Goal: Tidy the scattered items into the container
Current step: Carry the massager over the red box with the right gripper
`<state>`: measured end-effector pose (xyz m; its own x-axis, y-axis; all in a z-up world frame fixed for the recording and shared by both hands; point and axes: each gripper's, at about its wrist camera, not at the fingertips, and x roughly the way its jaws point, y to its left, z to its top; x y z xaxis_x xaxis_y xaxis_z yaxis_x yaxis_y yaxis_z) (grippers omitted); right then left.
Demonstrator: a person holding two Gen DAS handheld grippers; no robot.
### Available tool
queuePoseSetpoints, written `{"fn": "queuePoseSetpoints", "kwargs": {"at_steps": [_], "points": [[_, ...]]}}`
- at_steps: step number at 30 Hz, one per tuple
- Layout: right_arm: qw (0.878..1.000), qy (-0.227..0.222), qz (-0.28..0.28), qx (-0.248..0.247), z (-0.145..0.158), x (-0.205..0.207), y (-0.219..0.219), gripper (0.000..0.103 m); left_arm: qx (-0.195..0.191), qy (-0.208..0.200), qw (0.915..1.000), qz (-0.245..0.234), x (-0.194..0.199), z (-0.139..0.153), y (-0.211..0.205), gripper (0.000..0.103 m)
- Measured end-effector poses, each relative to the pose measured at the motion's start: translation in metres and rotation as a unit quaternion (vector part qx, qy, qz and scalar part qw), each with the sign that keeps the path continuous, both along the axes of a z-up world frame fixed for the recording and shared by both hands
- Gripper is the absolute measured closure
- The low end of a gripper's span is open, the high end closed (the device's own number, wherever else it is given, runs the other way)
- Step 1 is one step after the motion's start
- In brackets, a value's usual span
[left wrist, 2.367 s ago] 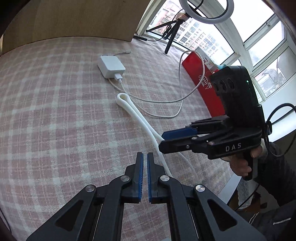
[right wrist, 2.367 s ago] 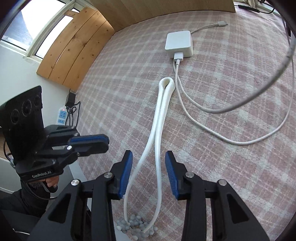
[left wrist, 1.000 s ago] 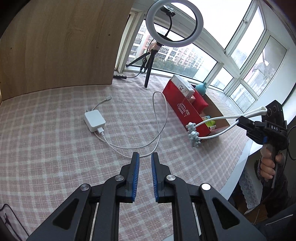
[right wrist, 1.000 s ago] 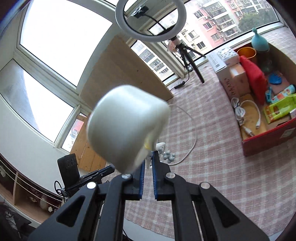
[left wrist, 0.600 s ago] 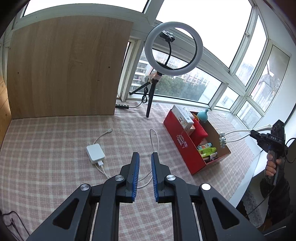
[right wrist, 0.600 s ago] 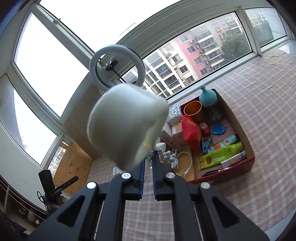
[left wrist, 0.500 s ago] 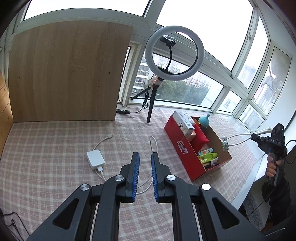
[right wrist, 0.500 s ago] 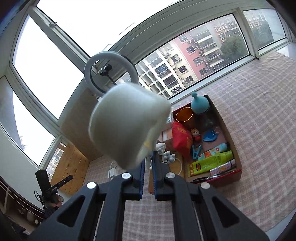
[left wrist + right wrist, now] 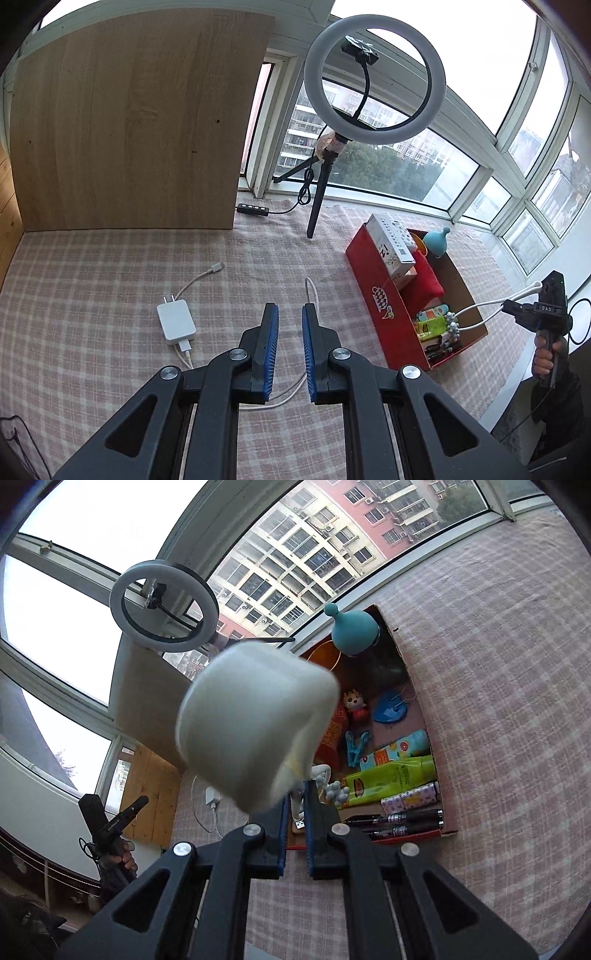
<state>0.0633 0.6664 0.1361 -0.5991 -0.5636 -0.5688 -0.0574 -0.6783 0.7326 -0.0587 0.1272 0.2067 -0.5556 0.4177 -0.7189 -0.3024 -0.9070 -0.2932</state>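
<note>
A checked cloth (image 9: 92, 295) is covering the table under both claws. The red box (image 9: 384, 306) is sitting ahead and right of the left claw (image 9: 290, 317), directly beneath the right claw (image 9: 295, 805). The right claw is pinching a white looped massager (image 9: 255, 723), its beaded end (image 9: 451, 326) hanging over the box's near corner. The left claw is hovering with jaws slightly apart, gripping nothing. One charger (image 9: 176, 321) is lying just left of it, its one cable (image 9: 310, 288) running beneath the fingers. Inside the box: one teal bottle (image 9: 352, 633), one green tube (image 9: 391, 779), two pens (image 9: 399, 821).
</note>
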Motion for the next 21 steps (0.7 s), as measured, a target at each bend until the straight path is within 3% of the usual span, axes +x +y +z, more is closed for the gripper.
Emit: {"fn": "queuePoseSetpoints", "kwargs": {"at_steps": [4,21], "points": [[0.999,-0.018,0.002,-0.041,-0.020,-0.011,0.006,0.096,-0.010,-0.012,0.9998,-0.011,-0.009,-0.009,0.014,0.092],[0.994,-0.065,0.063,-0.067,-0.058,-0.050,-0.011,0.095,-0.013,-0.039,0.9992,-0.002,-0.009,-0.026,0.012,0.092]]}}
